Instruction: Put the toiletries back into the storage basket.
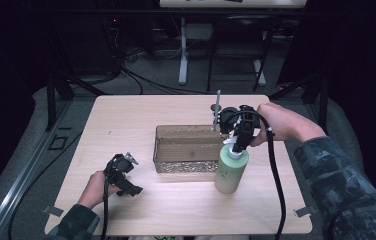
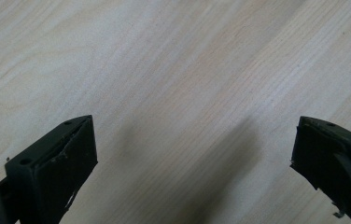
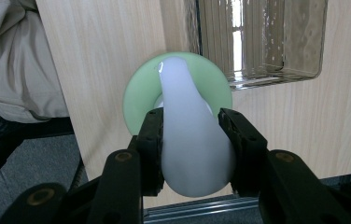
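A pale green bottle (image 1: 231,174) with a white pump head (image 1: 234,151) stands upright on the wooden table (image 1: 126,120), just right of a clear rectangular bin (image 1: 183,167). My right gripper (image 1: 238,144) comes down on it from above. In the right gripper view the gripper (image 3: 192,116) is shut on the white pump head (image 3: 190,154), one pad on each side, with the green bottle shoulder (image 3: 141,93) below it. My left gripper (image 1: 132,177) rests low at the table's front left. Its jaws (image 2: 192,154) stand wide apart over bare wood, holding nothing.
The clear bin (image 3: 276,42) sits mid-table, and I cannot tell whether anything is inside. The table's right edge runs close to the bottle. A black cable (image 1: 276,175) trails from the right gripper to the front edge. Another table's legs (image 1: 183,55) stand beyond the far edge.
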`<state>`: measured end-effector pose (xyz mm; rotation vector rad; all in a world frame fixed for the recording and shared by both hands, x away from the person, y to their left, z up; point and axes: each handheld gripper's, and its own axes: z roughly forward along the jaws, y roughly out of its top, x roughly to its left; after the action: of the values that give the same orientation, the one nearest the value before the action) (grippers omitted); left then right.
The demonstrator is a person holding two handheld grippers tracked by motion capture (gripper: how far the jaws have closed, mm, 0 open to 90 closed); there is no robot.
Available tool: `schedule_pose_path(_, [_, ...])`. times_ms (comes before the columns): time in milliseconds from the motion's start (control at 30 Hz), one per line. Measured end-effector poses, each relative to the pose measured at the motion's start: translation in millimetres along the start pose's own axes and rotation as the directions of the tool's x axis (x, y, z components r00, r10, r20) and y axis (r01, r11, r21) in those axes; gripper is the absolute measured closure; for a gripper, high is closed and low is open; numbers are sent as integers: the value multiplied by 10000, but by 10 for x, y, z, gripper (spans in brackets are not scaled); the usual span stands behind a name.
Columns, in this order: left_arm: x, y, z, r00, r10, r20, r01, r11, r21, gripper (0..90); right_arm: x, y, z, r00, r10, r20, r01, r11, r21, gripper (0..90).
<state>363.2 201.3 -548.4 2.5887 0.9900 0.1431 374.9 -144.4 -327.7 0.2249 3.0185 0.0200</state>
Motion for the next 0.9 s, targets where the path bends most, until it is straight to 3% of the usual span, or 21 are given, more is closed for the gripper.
schedule_pose_path(567, [12,-4,0,10000,-58,25,58,10000,-16,0,19,-9,-11,9998,-198,-60,199,9996,177,632])
schedule_pose_path(900, [13,-4,-4,10000,-63,22,63,10000,-24,0,43,10,-48,9991,-419,-84,419,9991,5,633])
